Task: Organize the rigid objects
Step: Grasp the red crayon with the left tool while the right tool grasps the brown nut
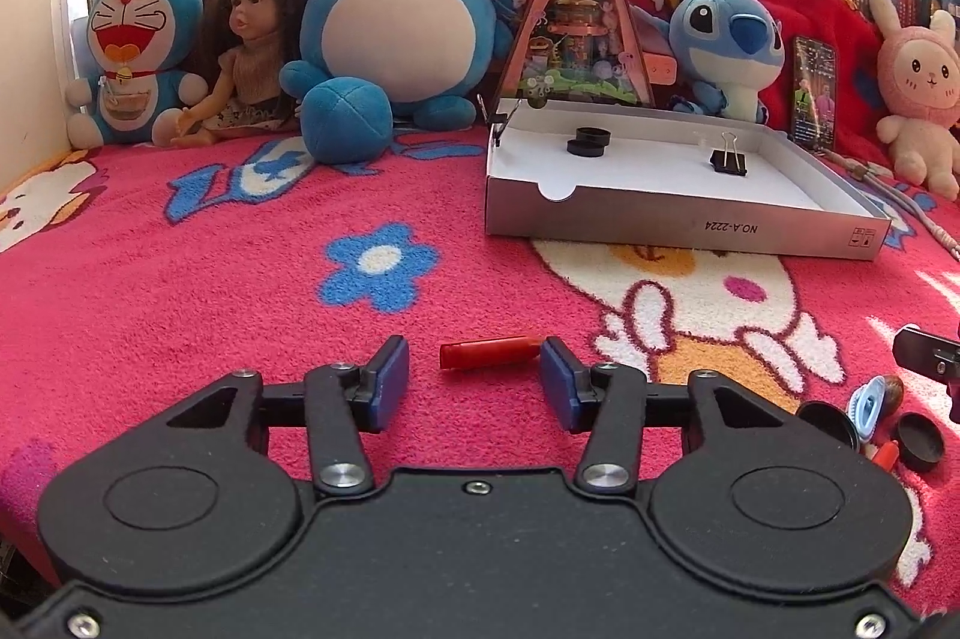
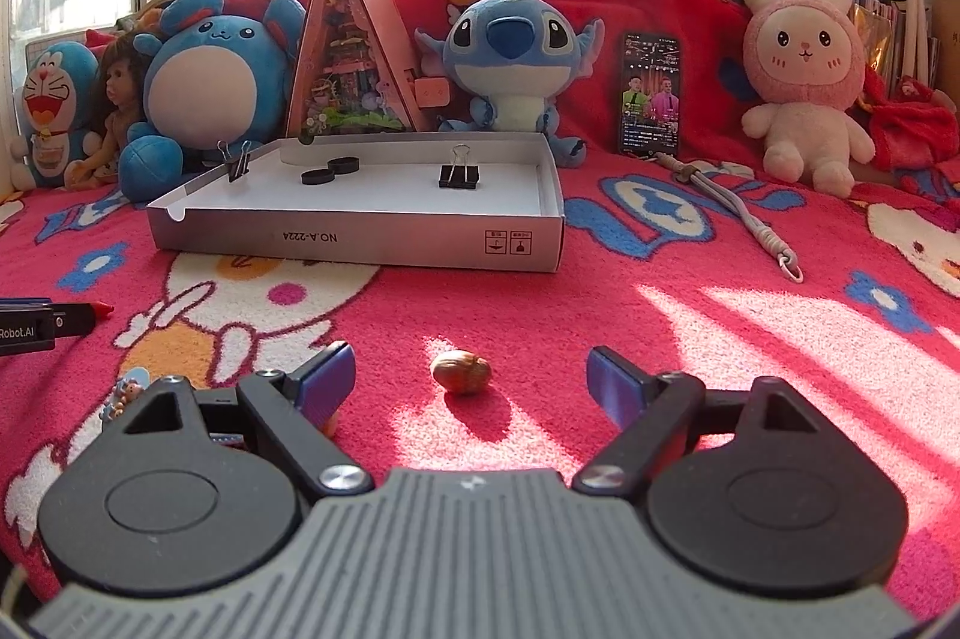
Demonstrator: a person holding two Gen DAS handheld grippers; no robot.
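Observation:
A red cylinder (image 1: 489, 351) lies on the pink blanket between the open jaws of my left gripper (image 1: 474, 380), its right end at the right pad. A brown walnut (image 2: 461, 372) lies on the blanket between the wide-open jaws of my right gripper (image 2: 471, 380), touching neither pad. A shallow white box (image 1: 678, 213) stands ahead; it also shows in the right wrist view (image 2: 360, 234). It holds two black rings (image 1: 588, 141) and a black binder clip (image 1: 728, 157). Another clip (image 2: 238, 164) grips its left wall.
Small items lie at the left view's right edge: black caps (image 1: 921, 440), a blue clip (image 1: 868, 402), a walnut (image 1: 892, 390). Plush toys, a doll, a triangular toy house (image 1: 579, 21) and a phone (image 2: 651, 93) line the back. A cord (image 2: 744, 219) lies to the right.

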